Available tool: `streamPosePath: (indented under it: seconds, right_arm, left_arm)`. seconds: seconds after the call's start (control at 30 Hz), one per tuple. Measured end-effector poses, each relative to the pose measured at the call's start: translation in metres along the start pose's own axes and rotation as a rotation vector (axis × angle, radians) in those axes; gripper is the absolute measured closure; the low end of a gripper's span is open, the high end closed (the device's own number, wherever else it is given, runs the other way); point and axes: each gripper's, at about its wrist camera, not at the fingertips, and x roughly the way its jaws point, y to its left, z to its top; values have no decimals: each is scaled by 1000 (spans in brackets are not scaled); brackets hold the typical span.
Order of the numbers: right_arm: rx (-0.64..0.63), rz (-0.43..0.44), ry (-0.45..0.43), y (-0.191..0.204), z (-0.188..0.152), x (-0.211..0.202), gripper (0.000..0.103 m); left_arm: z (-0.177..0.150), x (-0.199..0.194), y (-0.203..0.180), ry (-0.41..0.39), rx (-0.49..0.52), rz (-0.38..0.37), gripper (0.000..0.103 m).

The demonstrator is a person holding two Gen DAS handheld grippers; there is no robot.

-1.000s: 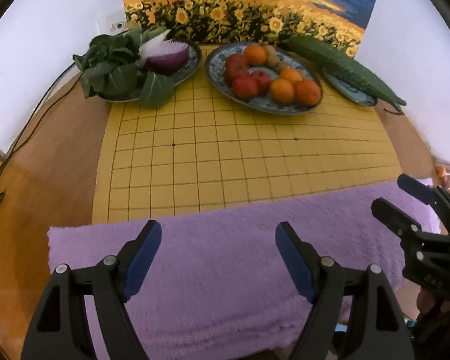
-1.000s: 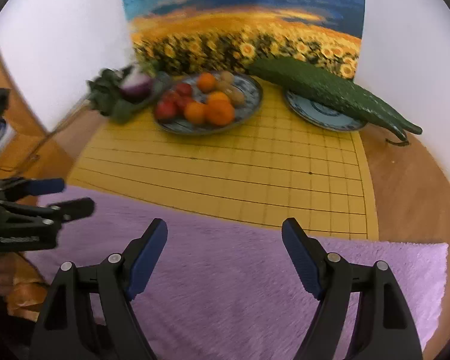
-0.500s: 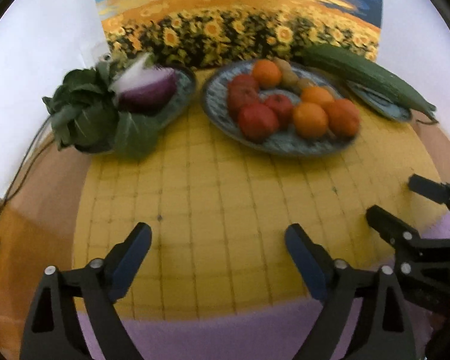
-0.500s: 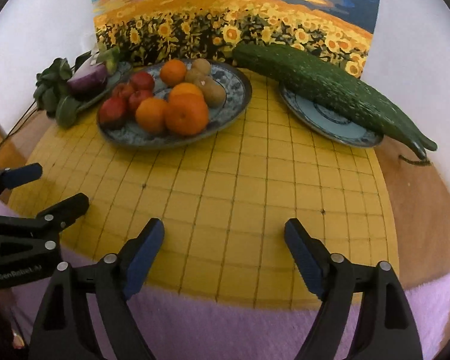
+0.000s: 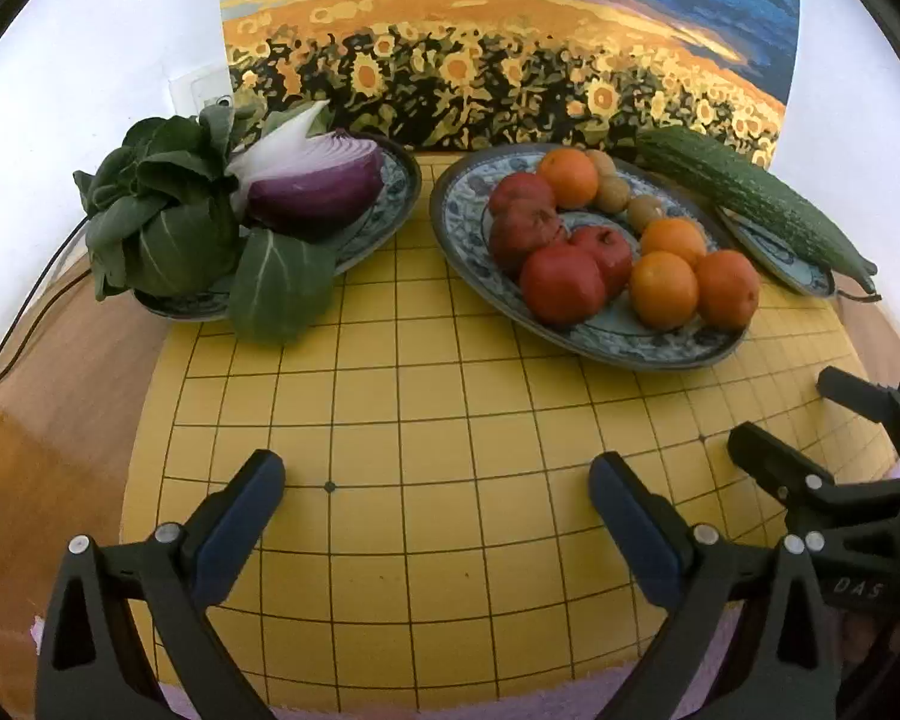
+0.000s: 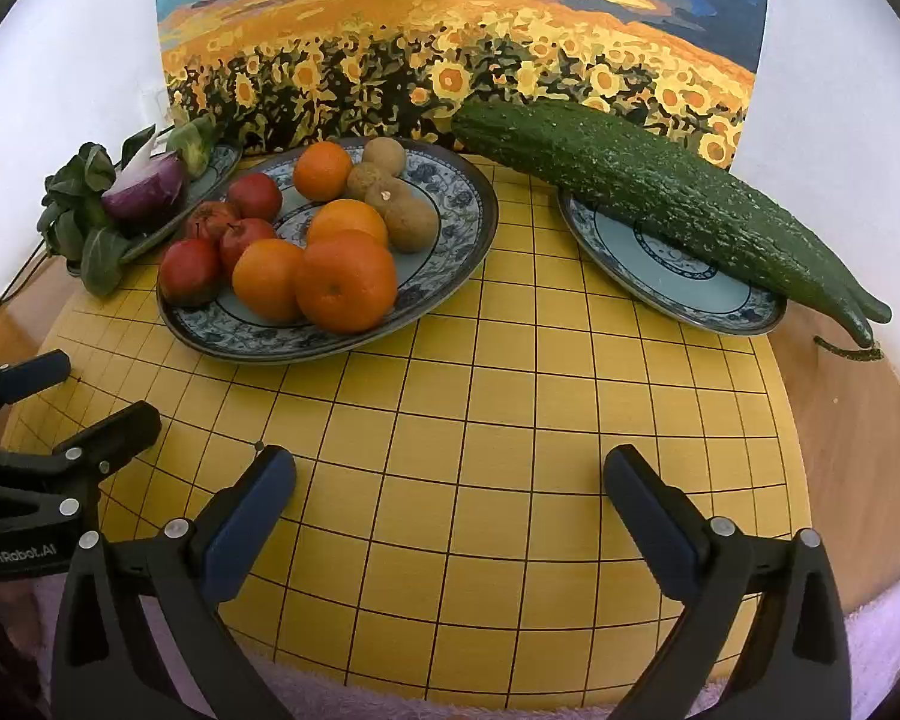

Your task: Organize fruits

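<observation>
Both tools – the left tool [image 5: 435,516] and right tool [image 6: 450,495] – have come forward off the purple towel [image 6: 882,624], still wide and empty, so the fruit plate [image 6: 450,180] now sits just ahead – ready for picking.

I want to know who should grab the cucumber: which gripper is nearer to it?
Right. The right gripper hovers over the board's near-right part, with the cucumber ahead and slightly to its right. The left gripper sits further left, with the fruit plate between it and the cucumber.
</observation>
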Motion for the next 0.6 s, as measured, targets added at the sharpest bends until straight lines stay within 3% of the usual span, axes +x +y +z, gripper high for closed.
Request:
streamPosePath:
  seconds: [0.6]
  right_arm:
    - [1,0,0,1,0,0,0]
  left_arm:
    - [0,0,1,-1,-1,-1,0]
